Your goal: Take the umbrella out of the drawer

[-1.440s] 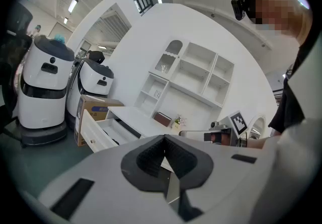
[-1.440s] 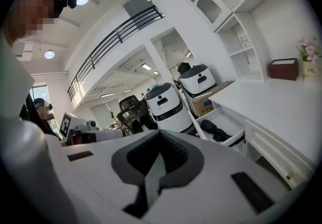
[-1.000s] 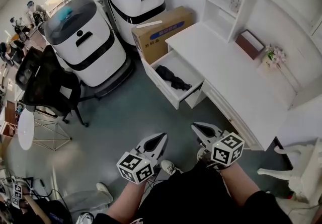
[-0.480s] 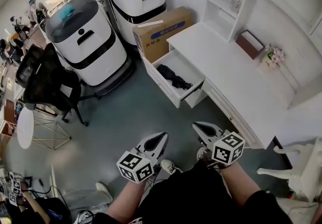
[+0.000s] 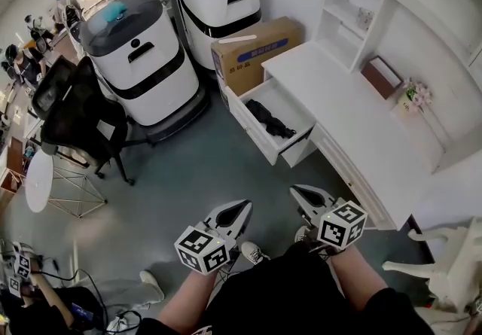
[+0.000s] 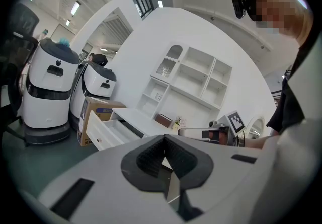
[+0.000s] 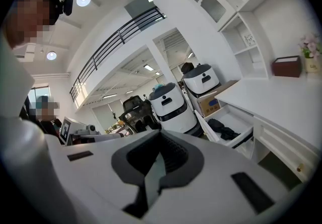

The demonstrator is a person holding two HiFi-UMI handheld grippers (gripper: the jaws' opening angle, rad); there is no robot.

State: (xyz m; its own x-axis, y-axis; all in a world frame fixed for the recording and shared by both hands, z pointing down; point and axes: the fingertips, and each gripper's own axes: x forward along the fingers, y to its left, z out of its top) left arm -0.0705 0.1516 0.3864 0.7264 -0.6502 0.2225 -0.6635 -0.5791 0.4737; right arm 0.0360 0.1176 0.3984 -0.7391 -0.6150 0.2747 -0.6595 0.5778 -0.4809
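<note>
A black folded umbrella [image 5: 271, 119] lies in the open white drawer [image 5: 256, 134] of the desk; it also shows in the right gripper view, umbrella [image 7: 223, 129] in the drawer [image 7: 240, 140]. In the left gripper view only the drawer [image 6: 103, 132] shows, its inside hidden. My left gripper [image 5: 240, 207] and right gripper [image 5: 297, 191] are held side by side at waist height, well short of the drawer, above the floor. Both point toward the desk with their jaws together and nothing between them: left gripper [image 6: 164, 140], right gripper [image 7: 161, 136].
Two white wheeled machines [image 5: 139, 62] [image 5: 218, 2] and a cardboard box [image 5: 256, 51] stand left of the drawer. A black office chair [image 5: 71, 115] is farther left. The white desk [image 5: 354, 123] bears a brown box [image 5: 382, 76] and flowers [image 5: 414, 94]. A white chair [image 5: 444, 266] stands at lower right.
The desk, drawer and machines have slid slightly right in the head view as I shift. Both grippers keep the same pose, still shut.
</note>
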